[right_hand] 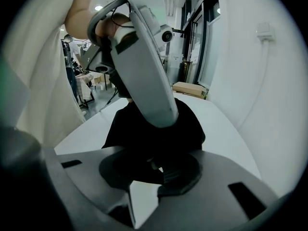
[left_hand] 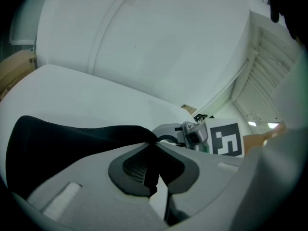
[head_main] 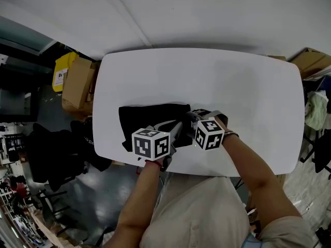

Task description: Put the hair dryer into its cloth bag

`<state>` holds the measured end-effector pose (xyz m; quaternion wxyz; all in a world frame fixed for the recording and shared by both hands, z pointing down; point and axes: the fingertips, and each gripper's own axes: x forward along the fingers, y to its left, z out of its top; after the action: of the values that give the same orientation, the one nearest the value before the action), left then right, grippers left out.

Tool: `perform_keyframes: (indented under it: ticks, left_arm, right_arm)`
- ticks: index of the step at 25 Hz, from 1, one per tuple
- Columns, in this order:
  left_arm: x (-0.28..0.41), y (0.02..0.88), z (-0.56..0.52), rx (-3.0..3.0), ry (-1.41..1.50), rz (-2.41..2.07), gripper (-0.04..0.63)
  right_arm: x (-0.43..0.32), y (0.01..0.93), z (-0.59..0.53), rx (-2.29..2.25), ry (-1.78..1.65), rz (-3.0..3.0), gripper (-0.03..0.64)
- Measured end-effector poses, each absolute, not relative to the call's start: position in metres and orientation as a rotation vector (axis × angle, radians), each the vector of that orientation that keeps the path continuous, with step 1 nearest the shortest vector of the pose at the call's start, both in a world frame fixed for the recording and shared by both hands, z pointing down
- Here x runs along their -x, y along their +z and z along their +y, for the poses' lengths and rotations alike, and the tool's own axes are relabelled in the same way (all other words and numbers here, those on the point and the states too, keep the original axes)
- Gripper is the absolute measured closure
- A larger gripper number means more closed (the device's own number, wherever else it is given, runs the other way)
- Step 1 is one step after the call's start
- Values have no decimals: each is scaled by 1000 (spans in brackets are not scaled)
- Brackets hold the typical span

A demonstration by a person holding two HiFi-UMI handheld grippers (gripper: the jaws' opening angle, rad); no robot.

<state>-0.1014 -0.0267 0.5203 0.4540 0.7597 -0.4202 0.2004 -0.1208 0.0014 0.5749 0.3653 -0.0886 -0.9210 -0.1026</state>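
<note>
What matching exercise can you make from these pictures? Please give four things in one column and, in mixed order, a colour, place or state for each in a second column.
Things:
1. cloth bag
2. table
3. cardboard box
4. left gripper

Descriptions:
A. white, bears the bag
B. brown, beside the table's left end in the head view
C. black, lying on the near part of the table
D. shut on black cloth

Pairs: 1-C, 2-A, 3-B, 4-D

A cluttered workroom or lab: cardboard boxes (head_main: 77,81) stand around a white table (head_main: 207,71).
</note>
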Motion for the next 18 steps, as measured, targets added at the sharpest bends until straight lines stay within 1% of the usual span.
perform_keyframes:
  ticks: [18]
  left_arm:
    - [105,513,-30,-1891,461,-1017,568]
  right_arm:
    - [167,577,10,256,-182,-2443,514]
